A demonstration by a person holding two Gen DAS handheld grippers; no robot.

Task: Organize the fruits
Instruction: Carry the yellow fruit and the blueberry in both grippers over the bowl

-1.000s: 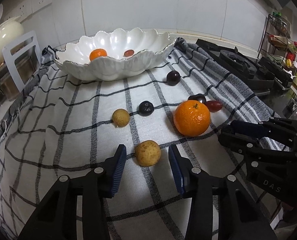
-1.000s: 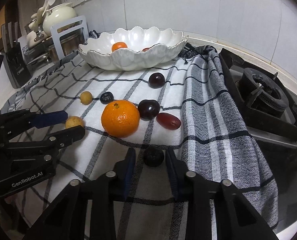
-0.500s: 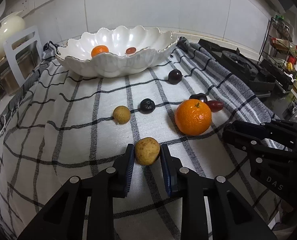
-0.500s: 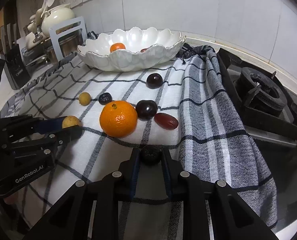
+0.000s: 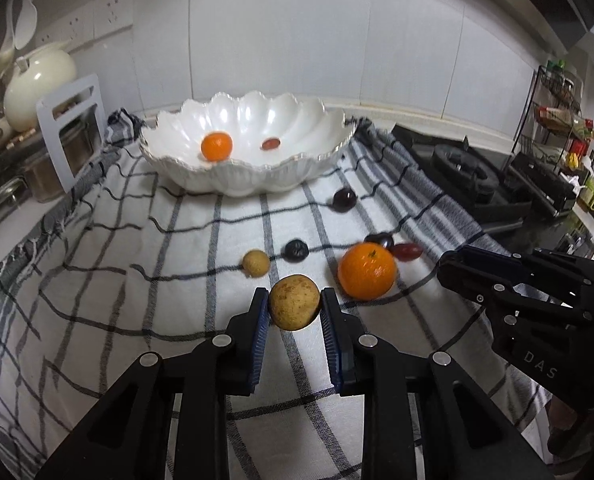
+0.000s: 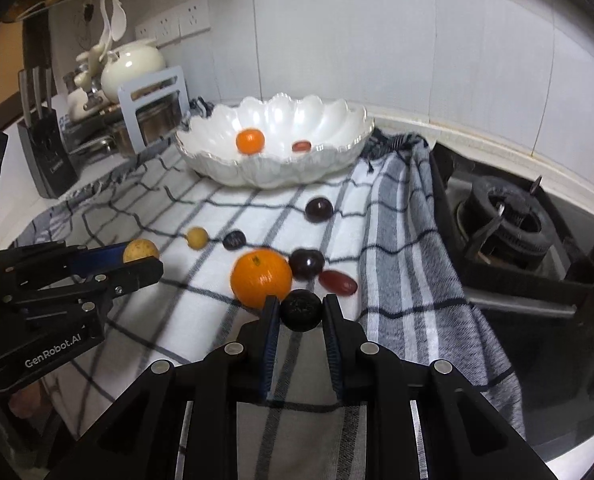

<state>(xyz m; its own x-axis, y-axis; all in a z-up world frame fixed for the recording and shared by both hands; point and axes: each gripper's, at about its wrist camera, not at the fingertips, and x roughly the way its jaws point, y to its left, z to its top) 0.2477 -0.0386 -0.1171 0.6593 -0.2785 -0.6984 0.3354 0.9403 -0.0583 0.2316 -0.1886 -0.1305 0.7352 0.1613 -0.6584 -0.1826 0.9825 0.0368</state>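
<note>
Right now your left gripper (image 5: pixel 293 308) grips the tan fruit (image 5: pixel 294 307), its blue pads (image 5: pixel 260 328) pressed against both sides. The fruit looks raised off the checked cloth (image 5: pixel 137 280), over the cloth's near middle. Your right gripper (image 6: pixel 300 311) clamps the wrinkled black fruit (image 6: pixel 300 310) the same way, a finger tight on each flank, just in front of the big orange (image 6: pixel 261 278). Whether that one is clear of the cloth, you cannot tell from the right wrist view.

The white scalloped bowl (image 5: pixel 201 176) stands at the cloth's far edge, near the wall. In it lie a small orange (image 5: pixel 216 145) and a red date (image 5: pixel 271 143), well apart from each other.

Loose on the cloth you have a small tan fruit (image 5: pixel 255 263) and a small black fruit (image 5: pixel 295 249) near each other around the middle. The big orange sits toward the right side, with a dark plum (image 6: pixel 306 263) touching its far side and a second red date (image 6: pixel 337 282) just beside the plum. Another plum (image 5: pixel 344 199) lies alone nearer the bowl, toward the cloth's far right.

The cloth's grey-striped right edge drapes against the gas hob (image 6: pixel 509 224). Past the cloth's left edge stand a cream teapot (image 6: pixel 131 68), a knife block (image 6: pixel 47 152) and a steel pot (image 5: pixel 53 160). A spice rack (image 5: pixel 557 108) stands at the far right in the left wrist view.
</note>
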